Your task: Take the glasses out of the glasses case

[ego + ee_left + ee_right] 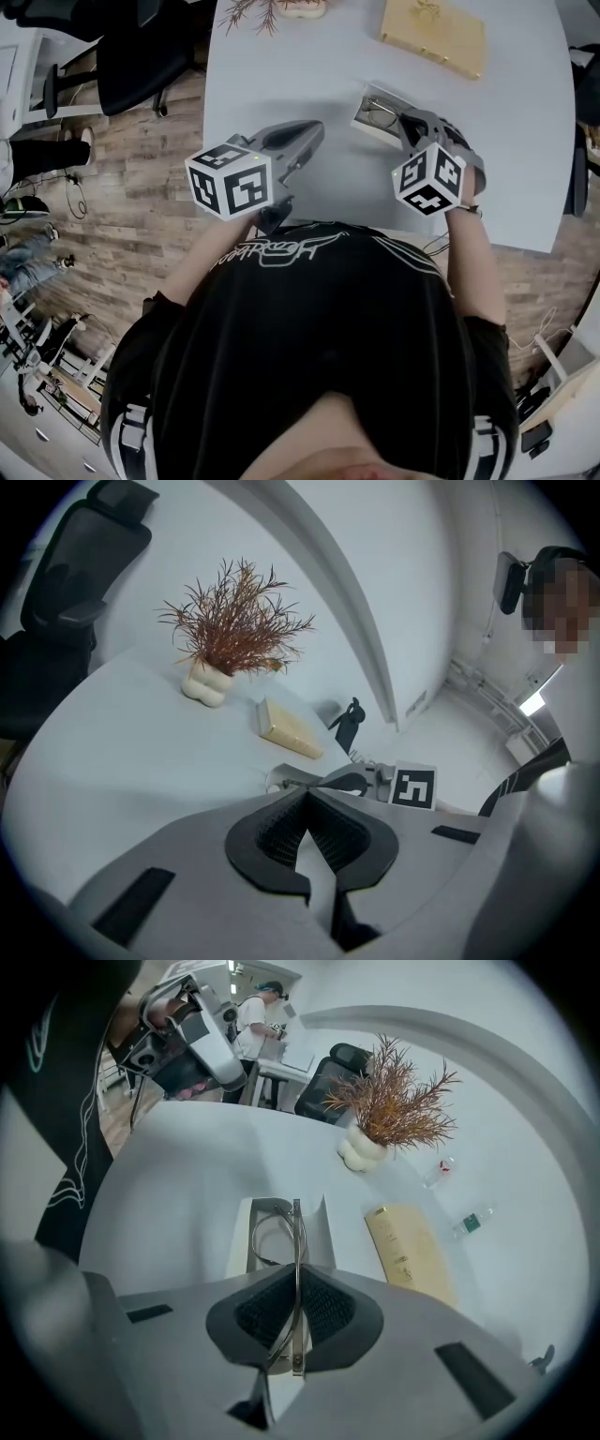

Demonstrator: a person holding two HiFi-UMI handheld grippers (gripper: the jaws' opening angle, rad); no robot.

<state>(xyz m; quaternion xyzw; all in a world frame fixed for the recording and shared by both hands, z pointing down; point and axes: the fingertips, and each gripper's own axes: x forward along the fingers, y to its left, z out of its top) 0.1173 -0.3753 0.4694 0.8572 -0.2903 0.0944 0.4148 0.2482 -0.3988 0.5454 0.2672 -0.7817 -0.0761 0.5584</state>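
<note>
1. Two jaws of the right gripper (pixel 295 1283) are clenched on the thin metal frame of the glasses (pixel 297 1232), which runs edge-on between the ribbed pads
2. Left gripper (pixel 307 797) has its jaws pressed together at the tips with nothing between them. It hovers over the bare table (pixel 122 752), well apart from the work
3. Just beyond the right jaws the glasses case (pixel 323 1227) lies open, and the lens loops sit over its white hollow. The grasp looks made, but the lifting-out is left to do. Whether the frame is clear of the case floor is hard to judge from this angle
4. Head view shows only the right gripper's nose at the case, with a faint wire outline inside. The pinch itself shows solely in the right gripper view. Only the left gripper view gives a low, sidelong glimpse of the case's edge
5. Farther off on the table lie a tan box (pixel 408 1255) and a small plastic bottle (pixel 473 1221), and farthest a dried plant (pixel 394 1105) in a pale vase
</note>
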